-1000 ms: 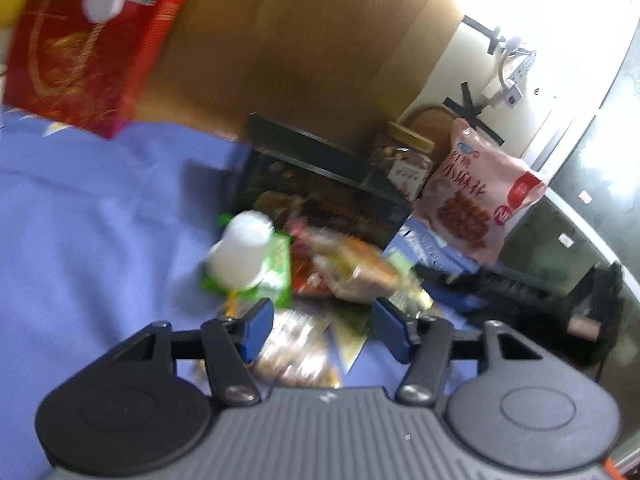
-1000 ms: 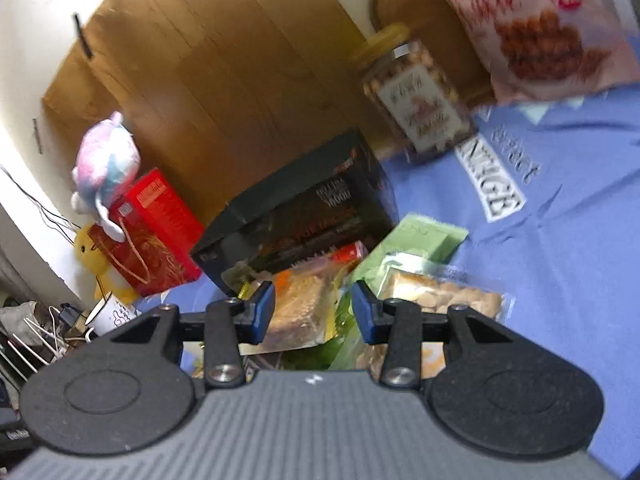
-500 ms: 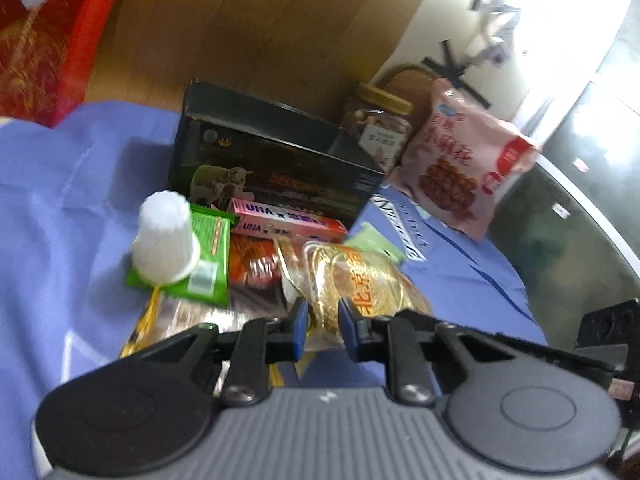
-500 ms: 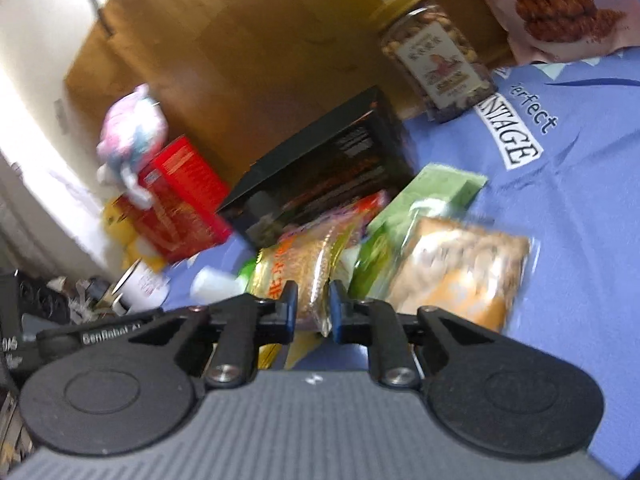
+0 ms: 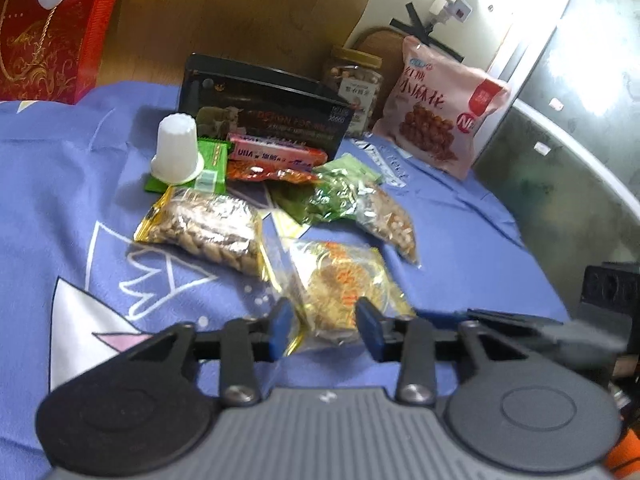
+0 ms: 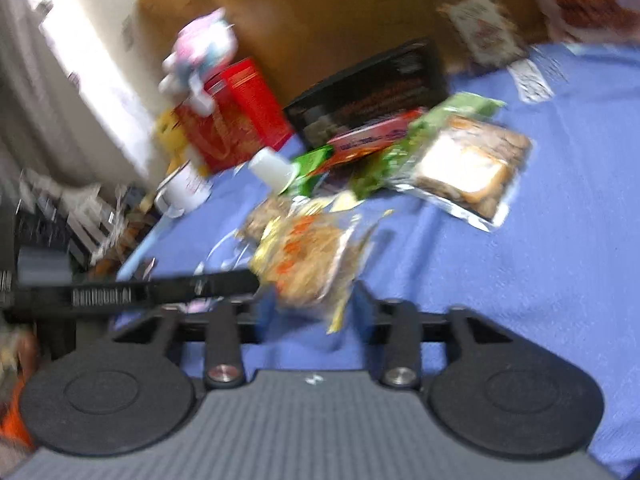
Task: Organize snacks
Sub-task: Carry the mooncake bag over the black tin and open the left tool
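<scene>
A clear snack bag with orange print lies on the blue cloth, between the open fingers of my left gripper. My right gripper is also open around the same bag, in a blurred view. Further back lie a bag of twisted biscuits, a green-and-clear nut bag, a pink bar, a green packet under a white cup, and a black box.
A pink snack bag and a jar stand at the back right. A red gift box stands at the back left. A wooden board is behind. A white mug stands off the cloth's left edge.
Both grippers were shut on the orange-print bag half a second ago. They have opened, and the bag now lies on the cloth, nearer than the pile.
</scene>
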The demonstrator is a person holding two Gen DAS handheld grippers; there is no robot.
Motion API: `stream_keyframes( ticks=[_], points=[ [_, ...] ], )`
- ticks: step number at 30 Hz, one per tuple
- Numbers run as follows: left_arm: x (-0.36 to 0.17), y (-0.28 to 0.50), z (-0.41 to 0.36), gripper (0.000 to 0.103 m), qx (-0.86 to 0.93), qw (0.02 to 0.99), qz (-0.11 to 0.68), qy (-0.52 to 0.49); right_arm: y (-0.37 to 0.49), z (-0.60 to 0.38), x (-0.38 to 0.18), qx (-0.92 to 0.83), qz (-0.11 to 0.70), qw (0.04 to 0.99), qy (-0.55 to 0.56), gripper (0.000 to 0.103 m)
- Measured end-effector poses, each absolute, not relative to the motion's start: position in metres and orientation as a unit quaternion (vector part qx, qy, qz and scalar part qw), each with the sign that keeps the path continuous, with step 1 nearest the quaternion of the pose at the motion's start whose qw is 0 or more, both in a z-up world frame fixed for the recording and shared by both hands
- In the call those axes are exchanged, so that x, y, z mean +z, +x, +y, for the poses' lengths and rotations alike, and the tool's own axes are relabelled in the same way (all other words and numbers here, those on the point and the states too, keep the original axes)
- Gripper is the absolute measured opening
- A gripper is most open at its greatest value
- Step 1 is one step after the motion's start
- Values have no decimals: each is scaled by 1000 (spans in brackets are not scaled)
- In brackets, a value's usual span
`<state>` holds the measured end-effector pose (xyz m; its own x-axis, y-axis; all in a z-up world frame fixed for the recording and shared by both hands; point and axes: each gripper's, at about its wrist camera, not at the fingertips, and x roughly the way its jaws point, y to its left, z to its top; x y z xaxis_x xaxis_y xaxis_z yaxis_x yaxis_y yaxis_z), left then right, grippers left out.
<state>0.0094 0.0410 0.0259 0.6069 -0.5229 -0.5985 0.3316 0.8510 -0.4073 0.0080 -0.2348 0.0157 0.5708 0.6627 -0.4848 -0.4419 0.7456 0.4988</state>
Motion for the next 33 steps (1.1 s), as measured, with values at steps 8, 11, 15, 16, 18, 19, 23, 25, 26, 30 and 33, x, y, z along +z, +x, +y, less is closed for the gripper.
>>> stream_keyframes(
  ticks=[8,11,15,16,18,19,23,25,26,30,33],
  points=[
    [15,24,33,22,-246,876,394,-132,7,-191,10,326,308,893,-29,59],
    [28,19,36,21,-249,882,381,-124,10,-184,13,307,295,902,-68,42],
    [62,25,42,21,-255,900,333,-115,21,-192,34,321,274,906,-29,42],
    [71,32,42,21,-253,906,320,-111,25,-189,43,320,260,911,-31,42],
    [88,52,41,22,-242,918,297,-103,40,-184,57,314,234,919,-37,42],
    [95,65,42,22,-234,924,285,-102,53,-181,64,311,224,923,-41,42],
    [112,132,38,23,-202,936,269,-98,116,-170,83,297,202,932,-41,42],
    [111,165,34,23,-186,939,275,-93,156,-162,87,291,213,932,-41,42],
    [108,182,33,23,-180,939,278,-91,174,-159,87,286,222,931,-40,42],
    [88,225,28,24,-163,932,310,-97,220,-151,76,261,254,930,-41,46],
    [81,218,26,27,-157,936,305,-85,228,-154,72,232,260,937,-38,48]
  ],
)
